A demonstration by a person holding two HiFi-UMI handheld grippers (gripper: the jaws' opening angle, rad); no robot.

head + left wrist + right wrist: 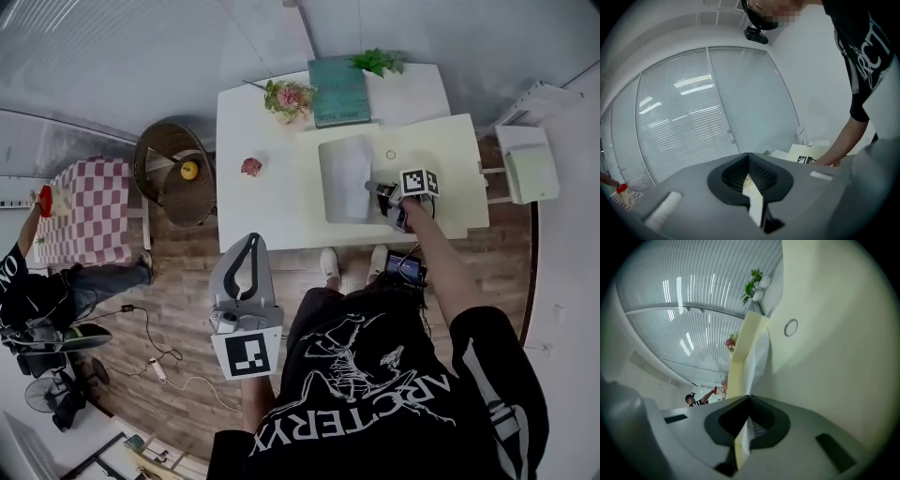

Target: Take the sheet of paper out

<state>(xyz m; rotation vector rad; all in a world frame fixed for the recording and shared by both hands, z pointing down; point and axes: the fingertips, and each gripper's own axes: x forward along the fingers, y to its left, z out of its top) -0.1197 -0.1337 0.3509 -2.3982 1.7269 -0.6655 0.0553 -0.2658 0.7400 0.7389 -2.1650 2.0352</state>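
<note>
Right fingers (729,417): pressed together at the tips on the thin near edge of the sheet of paper (758,357). A pale yellow layer runs into the same pinch, and I cannot tell whether it is caught too or only lies against the sheet.

Right gripper (380,194): held low at the edge of the envelope's opening with the arm stretched over the counter. This probably puts the pull flat, along the sheet rather than across it.

Sheet of paper: it lies mostly inside the opened part of the envelope (431,150). It is white and slightly rumpled, and only its near edge reaches the fingers, so I judge the taking-out has barely begun.

Yellow flap: in the right gripper view it stands up edge-on just beside the sheet. It seems to be lifted to expose the paper.

Envelope body: it lies flat on the counter (253,202), with its small ring (791,327) on the part away from the opening. Nothing pins it down, so it may slide along with the sheet.

Left fingers (763,172): together, with nothing between them.

Left gripper (248,246): held by the person's hip, well apart from the counter and pointing toward the window blinds. It appears to be kept out of the way, though it is free to steady the envelope.

Far counter: flowers (288,97), a teal book (338,89) and a small plant (378,62) sit at the back edge, clear of the pull.
</note>
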